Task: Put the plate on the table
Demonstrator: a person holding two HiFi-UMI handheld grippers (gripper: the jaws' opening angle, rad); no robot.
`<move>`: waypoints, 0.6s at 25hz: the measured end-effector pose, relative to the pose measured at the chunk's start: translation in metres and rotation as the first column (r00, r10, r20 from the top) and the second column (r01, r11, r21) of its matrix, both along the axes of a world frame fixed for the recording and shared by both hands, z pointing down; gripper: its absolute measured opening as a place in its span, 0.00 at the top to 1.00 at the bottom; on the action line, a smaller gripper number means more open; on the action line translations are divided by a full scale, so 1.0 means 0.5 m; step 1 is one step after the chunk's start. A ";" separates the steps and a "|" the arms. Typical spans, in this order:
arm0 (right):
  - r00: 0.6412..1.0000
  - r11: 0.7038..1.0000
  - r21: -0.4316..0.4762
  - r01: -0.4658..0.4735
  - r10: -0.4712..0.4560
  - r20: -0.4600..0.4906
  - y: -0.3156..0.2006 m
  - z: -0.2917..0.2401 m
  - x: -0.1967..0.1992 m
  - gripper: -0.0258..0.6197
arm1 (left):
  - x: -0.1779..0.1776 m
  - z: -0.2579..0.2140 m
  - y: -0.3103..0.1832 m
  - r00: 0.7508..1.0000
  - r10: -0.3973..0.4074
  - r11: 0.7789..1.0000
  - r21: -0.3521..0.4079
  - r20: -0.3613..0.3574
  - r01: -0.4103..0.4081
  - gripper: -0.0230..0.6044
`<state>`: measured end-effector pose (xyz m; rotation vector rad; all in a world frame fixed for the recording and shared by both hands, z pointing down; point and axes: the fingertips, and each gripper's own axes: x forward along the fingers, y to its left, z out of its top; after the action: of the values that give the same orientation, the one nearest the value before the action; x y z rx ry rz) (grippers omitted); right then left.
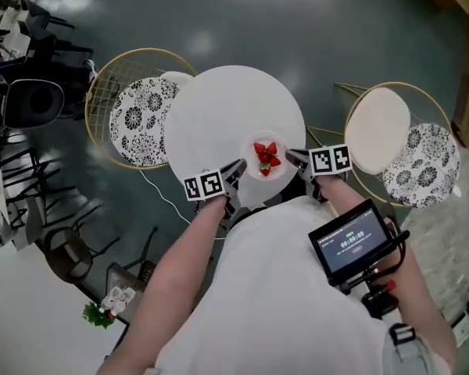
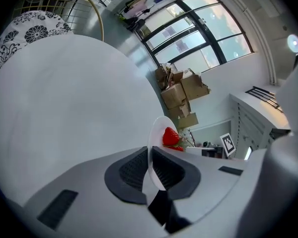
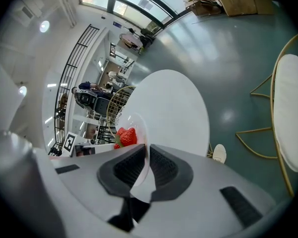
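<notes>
Plate (image 1: 249, 156) w/ strawberries (image 1: 266, 156) spans btwn both jaws: left gripper (image 1: 236, 170) pinches one rim, right gripper (image 1: 297, 158) pinches opposite rim. Counter (image 1: 219, 108) lies below & ahead of jaws; can't tell if plate touches it.

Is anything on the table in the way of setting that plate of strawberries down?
Nothing visible does. The white table is bare around the plate, held at opposite edges by the left hand-held gripper and right hand-held gripper.
</notes>
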<state>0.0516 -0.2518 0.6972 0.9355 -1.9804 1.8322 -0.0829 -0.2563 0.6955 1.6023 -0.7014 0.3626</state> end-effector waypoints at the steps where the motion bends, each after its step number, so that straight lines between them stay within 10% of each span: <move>1: 1.000 1.000 -0.007 -0.005 0.005 -0.004 -0.003 0.011 0.010 0.91 | 0.009 0.007 -0.004 1.000 0.008 1.000 -0.003 0.009 -0.008 0.94; 15: 0.999 1.000 0.001 0.005 -0.004 -0.040 -0.125 0.093 0.054 0.91 | 0.055 0.084 -0.121 0.998 -0.016 1.000 -0.017 0.065 0.017 0.94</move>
<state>0.0786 -0.3142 0.7436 0.9594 -1.9584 1.7963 -0.0555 -0.3165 0.7374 1.5731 -0.7588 0.4091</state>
